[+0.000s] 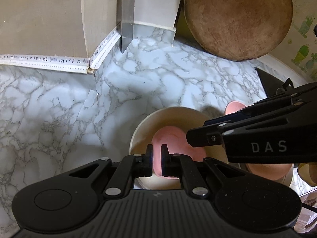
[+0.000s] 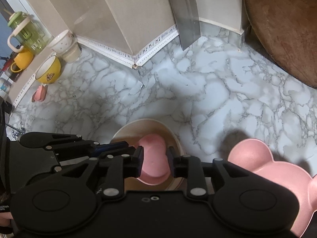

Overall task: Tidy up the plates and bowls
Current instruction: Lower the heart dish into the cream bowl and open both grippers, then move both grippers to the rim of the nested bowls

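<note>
Right wrist view: pink heart dish (image 2: 153, 158) sits in cream bowl (image 2: 147, 125) on counter (image 2: 218, 91). Right gripper (image 2: 154, 161) apart, straddling it; left gripper (image 1: 156, 159) narrowly apart. Risk: crowded tools collide, tipping bowl.

Cream bowl (image 2: 174, 138): round, pale, matte; upright on the marble-patterned counter near its front edge. Holds one item.

Small pink dish (image 2: 153, 162): heart-like outline, smooth, shallow; lies inside the cream bowl, tilted toward the near wall, its lobes pointing away. In the left wrist view the same dish (image 1: 174, 140) fills the lower middle of the cream bowl (image 1: 142, 127).

Large pink plate (image 2: 277, 170): bear-head outline with rounded ear lobes, shallow sections; sits on the counter just beside the bowl, to its right, partly out of view.
</note>
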`<state>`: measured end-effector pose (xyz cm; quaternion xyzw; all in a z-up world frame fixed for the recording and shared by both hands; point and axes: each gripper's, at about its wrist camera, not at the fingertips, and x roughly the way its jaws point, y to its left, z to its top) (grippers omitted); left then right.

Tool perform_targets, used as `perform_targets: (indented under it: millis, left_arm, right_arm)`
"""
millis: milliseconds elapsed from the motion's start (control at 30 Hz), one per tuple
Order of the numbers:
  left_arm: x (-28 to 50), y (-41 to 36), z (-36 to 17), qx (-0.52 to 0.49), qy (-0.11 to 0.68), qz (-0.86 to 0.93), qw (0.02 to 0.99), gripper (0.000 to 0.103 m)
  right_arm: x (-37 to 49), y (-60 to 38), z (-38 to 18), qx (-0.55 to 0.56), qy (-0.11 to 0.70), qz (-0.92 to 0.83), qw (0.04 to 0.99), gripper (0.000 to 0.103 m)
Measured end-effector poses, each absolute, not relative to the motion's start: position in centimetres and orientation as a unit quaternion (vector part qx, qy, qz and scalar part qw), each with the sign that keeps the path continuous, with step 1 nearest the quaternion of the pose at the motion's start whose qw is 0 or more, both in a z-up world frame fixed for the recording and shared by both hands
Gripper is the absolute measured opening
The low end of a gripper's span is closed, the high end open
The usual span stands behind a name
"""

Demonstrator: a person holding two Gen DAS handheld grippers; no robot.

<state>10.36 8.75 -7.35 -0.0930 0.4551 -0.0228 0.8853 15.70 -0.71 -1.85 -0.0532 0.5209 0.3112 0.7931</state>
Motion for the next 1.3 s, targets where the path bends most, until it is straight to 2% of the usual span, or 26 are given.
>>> perform_targets:
  millis: [267, 767, 833, 933, 967, 1000, 1067, 1200, 1300]
  left_arm:
    - [8.4, 8.2, -5.3, -0.085, 0.423, -0.01, 0.902, 0.007]
    - [4.1, 6.7, -2.2, -0.101, 0.384, 0.034, 0.917, 0.009]
    - [3.7, 6.5, -1.9, -0.107, 0.379, 0.035, 0.918, 0.017]
    - [3.1, 6.2, -1.5, -0.11, 0.372, 0.038, 0.921, 0.041]
    - [2.9, 6.1, -1.4, -0.11, 0.369, 0.038, 0.922, 0.045]
    - [2.8, 6.1, -1.4, -0.11, 0.366, 0.037, 0.923, 0.053]
    - [2.6, 6.2, -1.2, -0.112, 0.361, 0.037, 0.925, 0.062]
    - [2.8, 6.9, -1.3, -0.116, 0.357, 0.028, 0.926, 0.069]
    - [3.3, 7.8, -1.7, -0.121, 0.354, 0.019, 0.927, 0.076]
  right_arm:
    - [13.9, -2.7, 0.6, -0.044, 0.487, 0.326, 0.809, 0.036]
    - [10.1, -6.9, 3.6, -0.028, 0.433, 0.346, 0.832, 0.059]
    - [9.6, -7.3, 3.8, -0.023, 0.432, 0.35, 0.831, 0.061]
    - [9.0, -7.7, 4.0, -0.023, 0.425, 0.351, 0.834, 0.065]
    - [8.8, -7.8, 4.0, -0.024, 0.423, 0.349, 0.836, 0.066]
    - [8.7, -7.8, 4.0, -0.023, 0.423, 0.347, 0.837, 0.07]
    - [8.6, -8.0, 3.9, -0.016, 0.422, 0.341, 0.84, 0.079]
    - [8.4, -8.2, 3.7, -0.003, 0.419, 0.323, 0.849, 0.097]
    - [8.5, -8.1, 3.3, 0.006, 0.419, 0.306, 0.855, 0.101]
